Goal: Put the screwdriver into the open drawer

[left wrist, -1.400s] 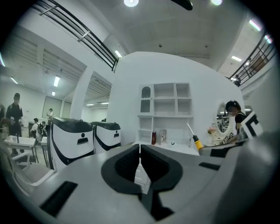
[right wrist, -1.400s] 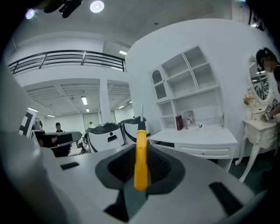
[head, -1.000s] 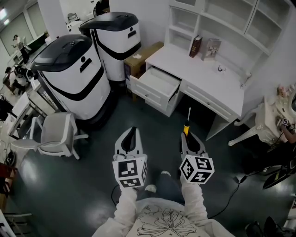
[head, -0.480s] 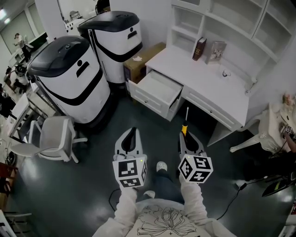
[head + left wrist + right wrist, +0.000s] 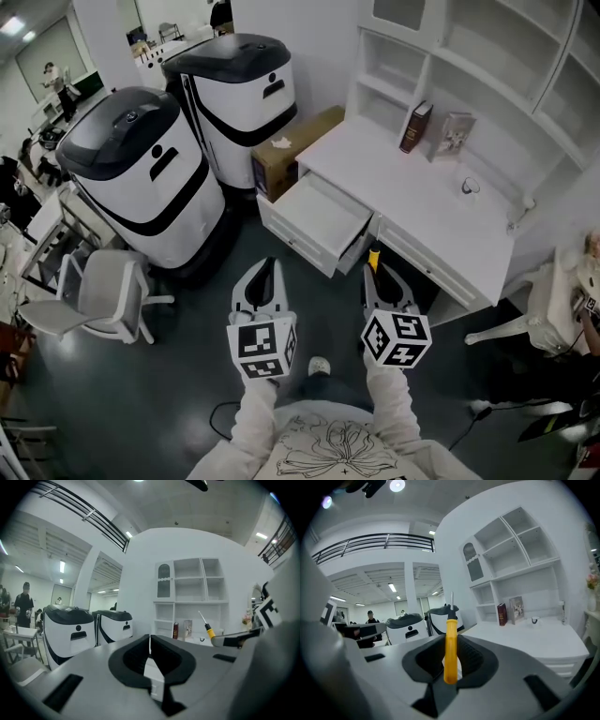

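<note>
In the head view my right gripper [image 5: 375, 269] is shut on a screwdriver [image 5: 374, 256] with a yellow handle; its shaft points ahead at the white desk [image 5: 412, 202]. The open drawer [image 5: 323, 217] juts from the desk's left end, just ahead and between both grippers. My left gripper [image 5: 270, 264] is shut with nothing in it, level with the right one. In the right gripper view the screwdriver [image 5: 450, 658] stands upright between the jaws of that gripper [image 5: 452, 639]. The left gripper view shows its own gripper [image 5: 150, 637] with jaws together, and the screwdriver [image 5: 206, 627] off to the right.
Two large white-and-black machines [image 5: 141, 173] [image 5: 239, 89] stand left of the desk, with a cardboard box [image 5: 295, 141] between them and it. A white chair [image 5: 98, 295] is at the left. Two books [image 5: 415, 127] and a small cup [image 5: 470, 186] are on the desk.
Both grippers have moved forward toward the desk with the person. The drawer is now close in front of them. The right gripper still holds the screwdriver.
</note>
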